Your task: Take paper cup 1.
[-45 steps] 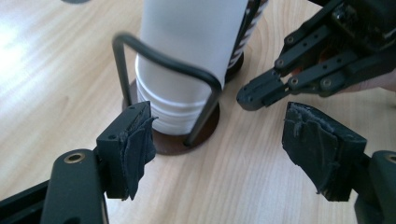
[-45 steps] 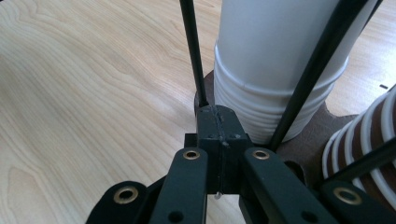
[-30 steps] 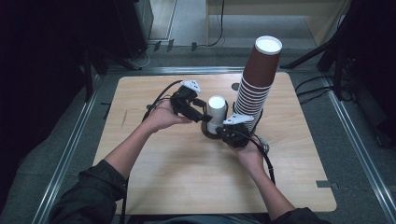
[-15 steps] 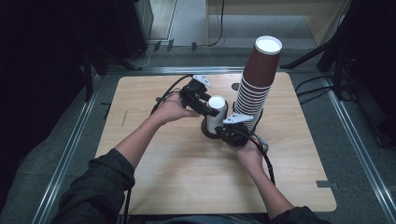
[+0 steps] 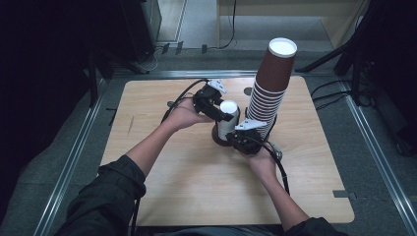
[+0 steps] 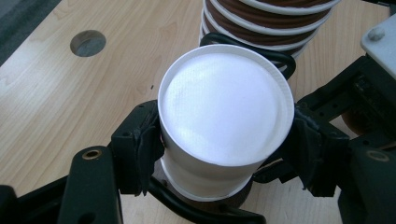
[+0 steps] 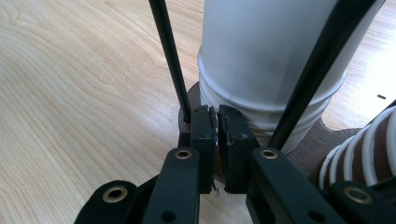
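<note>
Two grippers: both work at one white cup (image 5: 228, 118) near the middle of a wooden table (image 5: 162, 187).
Cup: it stands upside down, white bottom facing up, in a black wire holder (image 6: 205, 212) on a brown base (image 7: 308, 140).
Left gripper (image 5: 221, 112): it reaches in from the cup's left in the high view; its jaws have just been closing and now sit on either side of the cup just under its upturned bottom, the pads (image 6: 140, 149) pressed to the wall in the left gripper view.
Right gripper (image 5: 235, 139): it sits low at the cup's near side; its jaws are together, nearly touching, clamped at the foot of a thin black rod (image 7: 170, 60) of the holder by the edge of the base in the right gripper view.
Stack (image 5: 269, 93): a tall, leaning tower of brown cups with white rims stands just right of the holder; the top one is upside down too.
Hands: the person's bare forearms come in from the near edge, dark sleeves pushed up.
Table: a round hole (image 6: 88, 43) shows in the wood beyond the cup.
</note>
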Tool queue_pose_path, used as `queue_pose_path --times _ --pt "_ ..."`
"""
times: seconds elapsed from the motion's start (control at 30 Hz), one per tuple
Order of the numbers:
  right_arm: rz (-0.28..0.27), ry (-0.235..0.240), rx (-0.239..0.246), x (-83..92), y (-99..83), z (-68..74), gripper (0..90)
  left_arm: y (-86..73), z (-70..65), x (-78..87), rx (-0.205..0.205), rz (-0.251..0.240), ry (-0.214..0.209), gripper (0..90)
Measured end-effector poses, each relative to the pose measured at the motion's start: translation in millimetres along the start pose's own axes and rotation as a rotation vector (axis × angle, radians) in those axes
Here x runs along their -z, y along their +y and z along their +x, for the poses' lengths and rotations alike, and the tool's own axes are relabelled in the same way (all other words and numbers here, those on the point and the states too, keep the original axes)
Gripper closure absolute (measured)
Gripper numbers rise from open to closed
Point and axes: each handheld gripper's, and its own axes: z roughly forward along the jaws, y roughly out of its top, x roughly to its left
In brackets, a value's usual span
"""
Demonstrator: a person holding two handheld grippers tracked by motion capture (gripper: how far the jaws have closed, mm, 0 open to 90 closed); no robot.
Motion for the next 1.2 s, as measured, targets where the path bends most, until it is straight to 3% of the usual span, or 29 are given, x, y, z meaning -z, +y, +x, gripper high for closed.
queue_pose_path --times 0.4,0.5,1.2 --pt "0.012 -0.002 0.008 -1.3 -0.6 1.1 85.4 4.4 0.6 9.3 0.014 -0.015 0.000 33.3" --pt "0.012 0.000 0.002 -1.2 -0.6 0.5 85.4 8.6 0.8 15.8 0.019 -0.032 0.002 33.5" --pt "0.021 0.010 -0.001 0.0 -0.3 -0.4 85.3 30.2 -4.2 54.1 0.003 -0.036 0.013 33.9"
